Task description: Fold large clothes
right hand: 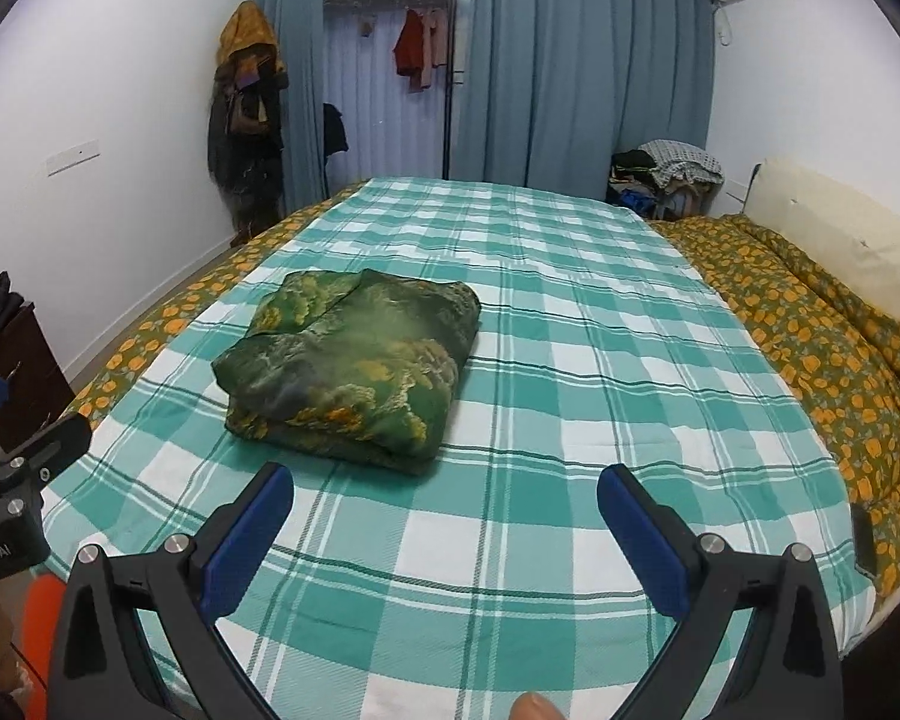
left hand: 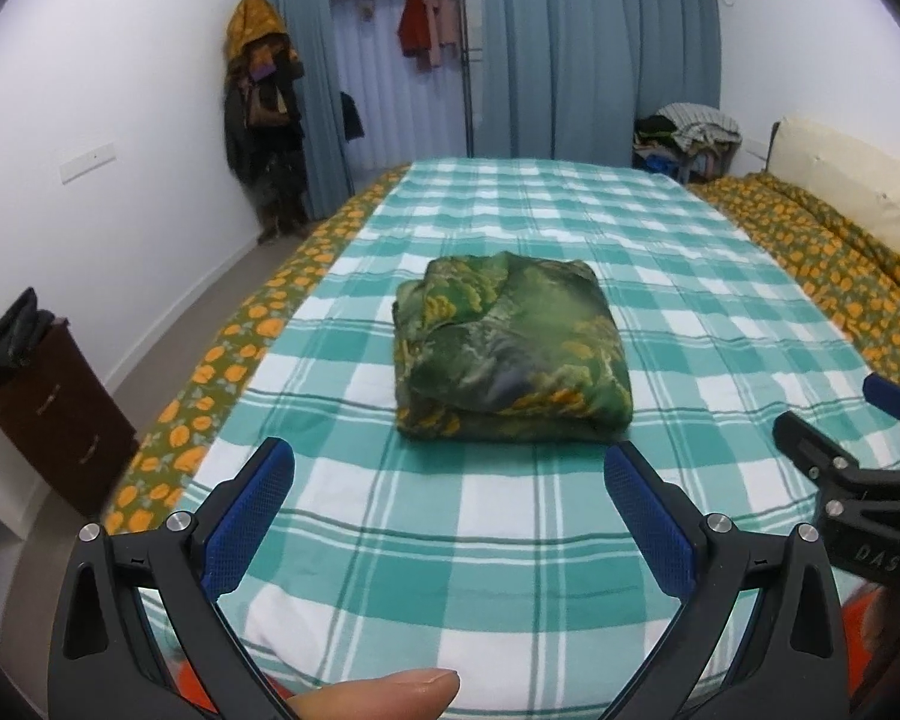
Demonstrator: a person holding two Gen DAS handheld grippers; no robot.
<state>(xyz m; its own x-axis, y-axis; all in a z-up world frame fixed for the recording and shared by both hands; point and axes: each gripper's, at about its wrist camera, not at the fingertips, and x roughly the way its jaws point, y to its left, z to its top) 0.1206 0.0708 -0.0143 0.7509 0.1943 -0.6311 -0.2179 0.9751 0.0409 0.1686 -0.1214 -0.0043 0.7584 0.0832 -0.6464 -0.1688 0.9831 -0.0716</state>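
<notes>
Folded green garment (left hand: 510,354) on checked bedspread (left hand: 660,276), mid-bed, nearer left edge. Left gripper (left hand: 450,480) and right gripper (right hand: 444,498) both wide apart, empty, short of garment's near edge, not touching.

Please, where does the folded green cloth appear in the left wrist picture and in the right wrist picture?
Left wrist: the folded green cloth lies at the centre, on the checked sheet.
Right wrist: the folded green cloth lies left of centre, on the same sheet.
Shared landmark: the blue curtains behind the bed.
</notes>
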